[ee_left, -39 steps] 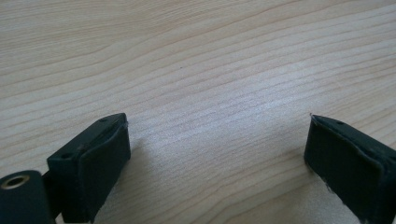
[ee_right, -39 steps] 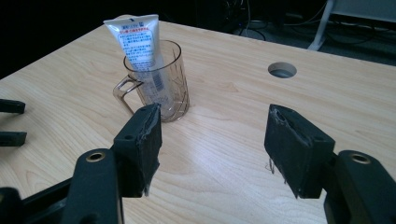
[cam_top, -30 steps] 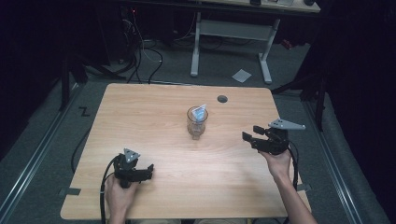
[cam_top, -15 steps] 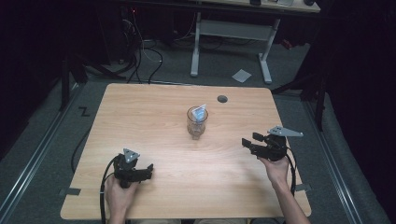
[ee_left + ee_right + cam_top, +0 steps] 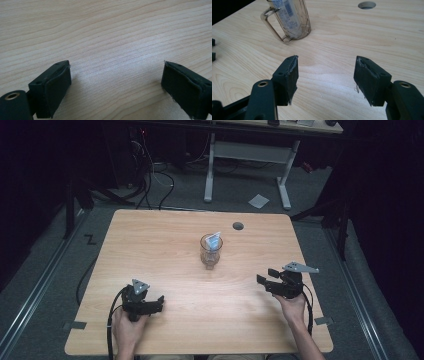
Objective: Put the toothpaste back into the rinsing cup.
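In the high view a clear glass mug (image 5: pixel 211 252) stands upright near the middle of the table (image 5: pixel 150 245), with a pale blue-and-white packet (image 5: pixel 215 240) sticking out of its top. The right gripper (image 5: pixel 267 279) sits at the lower right of the frame, well apart from the mug, which lies up and to the left of it. Its jaws stand wide apart with nothing between them. In the right gripper view the mug (image 5: pixel 289 20) is at the upper left, handle toward the camera, beyond the open jaws and bare wood. The left gripper (image 5: pixel 159 302) rests at the lower left of the high view, also well apart from the mug, jaws spread wide over bare table and holding nothing.

Compared with a second ago, the right gripper has come lower toward the table; the left gripper and the mug have stayed put.
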